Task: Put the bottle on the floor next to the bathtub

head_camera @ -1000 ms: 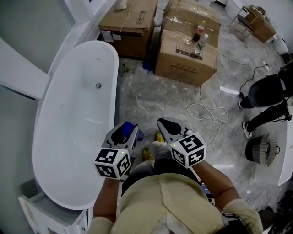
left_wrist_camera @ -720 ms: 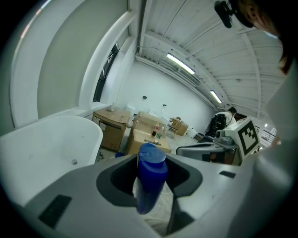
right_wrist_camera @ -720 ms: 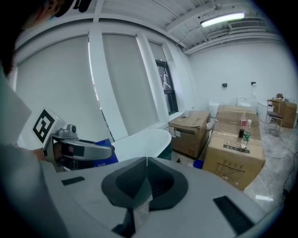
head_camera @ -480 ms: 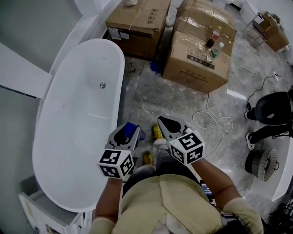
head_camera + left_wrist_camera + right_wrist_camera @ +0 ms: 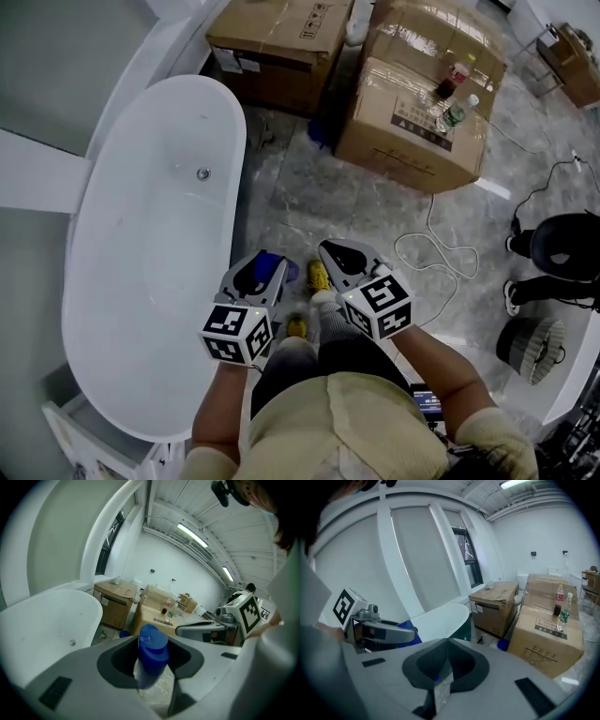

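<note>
- In the left gripper view, only the blue cap and a strip of pale body of the bottle (image 5: 151, 652) show. The rest is hidden behind the jaws.
- In the head view, just the blue cap peeks out past the left hand-held gripper (image 5: 253, 279), so the bottle's base cannot be made out.
- The bathtub (image 5: 141, 281) is cut off at the lower left of the frame.
- The bottle's long axis runs roughly upright in the left gripper view, with the cap at the top.
- The left hand-held gripper is clenched on the bottle, lower middle of the head view, against the floor (image 5: 366, 206) just right of the bathtub's rim.
- The right hand-held gripper (image 5: 446, 641) has its jaw tips pressed together, grasping nothing.
</note>
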A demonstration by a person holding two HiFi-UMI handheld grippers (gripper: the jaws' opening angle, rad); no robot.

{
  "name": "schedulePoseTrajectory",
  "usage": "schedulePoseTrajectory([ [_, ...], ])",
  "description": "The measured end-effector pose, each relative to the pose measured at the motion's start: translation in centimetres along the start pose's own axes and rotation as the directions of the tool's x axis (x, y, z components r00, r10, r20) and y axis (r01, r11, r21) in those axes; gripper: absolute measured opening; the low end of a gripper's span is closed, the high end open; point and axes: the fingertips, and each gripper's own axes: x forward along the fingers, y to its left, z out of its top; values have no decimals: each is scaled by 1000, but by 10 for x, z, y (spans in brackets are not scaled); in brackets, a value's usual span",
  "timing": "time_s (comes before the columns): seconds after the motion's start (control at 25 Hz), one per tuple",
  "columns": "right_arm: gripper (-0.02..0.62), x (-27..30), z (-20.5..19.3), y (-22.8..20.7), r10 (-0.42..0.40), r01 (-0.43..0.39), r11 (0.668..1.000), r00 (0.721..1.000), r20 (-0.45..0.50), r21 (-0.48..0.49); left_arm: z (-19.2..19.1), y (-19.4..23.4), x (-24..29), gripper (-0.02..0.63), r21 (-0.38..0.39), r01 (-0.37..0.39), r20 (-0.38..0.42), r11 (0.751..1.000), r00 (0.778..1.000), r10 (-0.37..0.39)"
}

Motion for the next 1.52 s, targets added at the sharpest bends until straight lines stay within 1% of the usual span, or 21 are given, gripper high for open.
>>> schedulePoseTrajectory([
  [0.16,28,22,-9,-19,5,-4,1000,1000,-24,14,-3,14,27,202,-15,-12,-14,1000,1000,12],
  [0.32,28,43,-23,-32,13,-12,1000,999,-50,10,-12,30,51,202,-3,-46,-20,999,999,46],
  [0.44,28,63,-39,-44,14,-13,1000,997,-75,16,-25,46,72,202,0,-68,-40,998,997,68],
  [0.6,28,95,-65,-58,11,-6,999,995,-103,43,-42,66,96,202,-6,-76,-70,997,995,76],
  [0.72,28,119,-80,-67,12,-6,999,993,-115,46,-57,80,115,202,9,-84,-89,996,992,85],
  [0.96,28,163,-97,-82,24,-20,999,993,-118,31,-88,107,154,202,42,-110,-128,993,985,115],
  [1.12,28,188,-110,-93,30,-26,999,991,-127,30,-101,127,173,202,45,-134,-134,990,981,139],
  [1.28,28,212,-125,-107,24,-24,1000,989,-148,7,-112,149,192,202,54,-169,-126,984,977,175],
  [1.52,28,246,-152,-127,12,-12,1000,986,-165,1,-140,181,220,202,48,-209,-139,977,967,214],
])
